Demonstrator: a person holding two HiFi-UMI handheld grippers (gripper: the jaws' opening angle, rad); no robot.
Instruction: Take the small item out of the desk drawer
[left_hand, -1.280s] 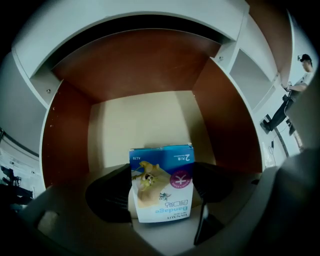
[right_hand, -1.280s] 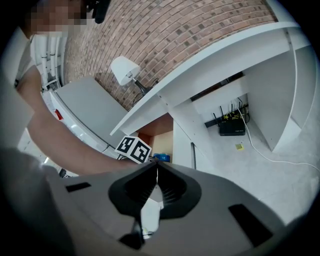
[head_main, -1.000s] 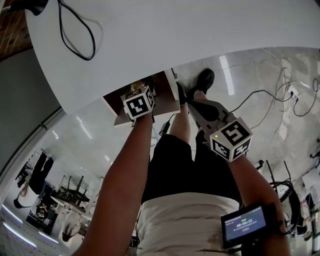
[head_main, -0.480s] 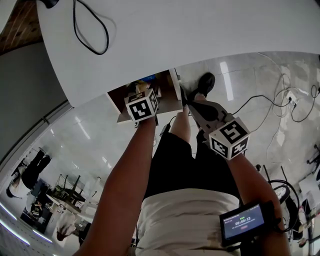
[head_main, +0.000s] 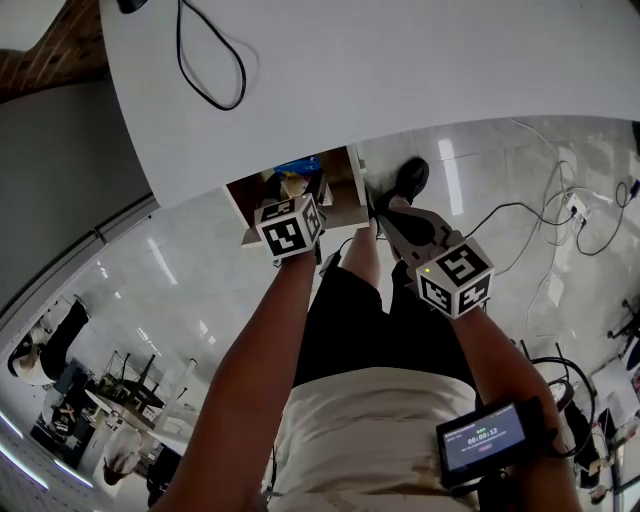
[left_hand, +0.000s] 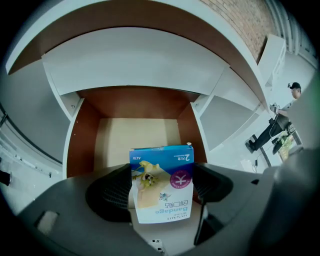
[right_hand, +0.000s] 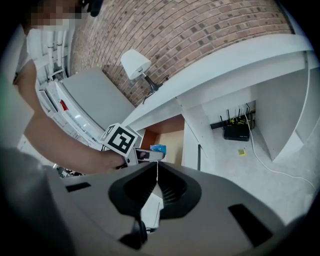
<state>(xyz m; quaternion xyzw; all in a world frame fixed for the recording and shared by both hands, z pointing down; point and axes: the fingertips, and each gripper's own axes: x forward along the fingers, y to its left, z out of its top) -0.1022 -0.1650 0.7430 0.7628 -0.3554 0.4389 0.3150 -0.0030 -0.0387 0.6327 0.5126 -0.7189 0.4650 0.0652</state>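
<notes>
In the head view my left gripper (head_main: 292, 215) sits mid-frame at the open wooden drawer (head_main: 343, 190) below the white counter (head_main: 420, 70) edge, in the left gripper view my jaws clamp the flat blue-and-white bandage box (left_hand: 161, 182) at lower centre before the drawer's bare bottom, and in the right gripper view my right gripper (right_hand: 156, 181) holds its ribbed jaws together on nothing.

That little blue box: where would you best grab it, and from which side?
By its two narrow long sides, coming in from the drawer's open front. The box is flat, so its parallel sides suit two jaws; the left hand-held gripper holds it just so.
</notes>
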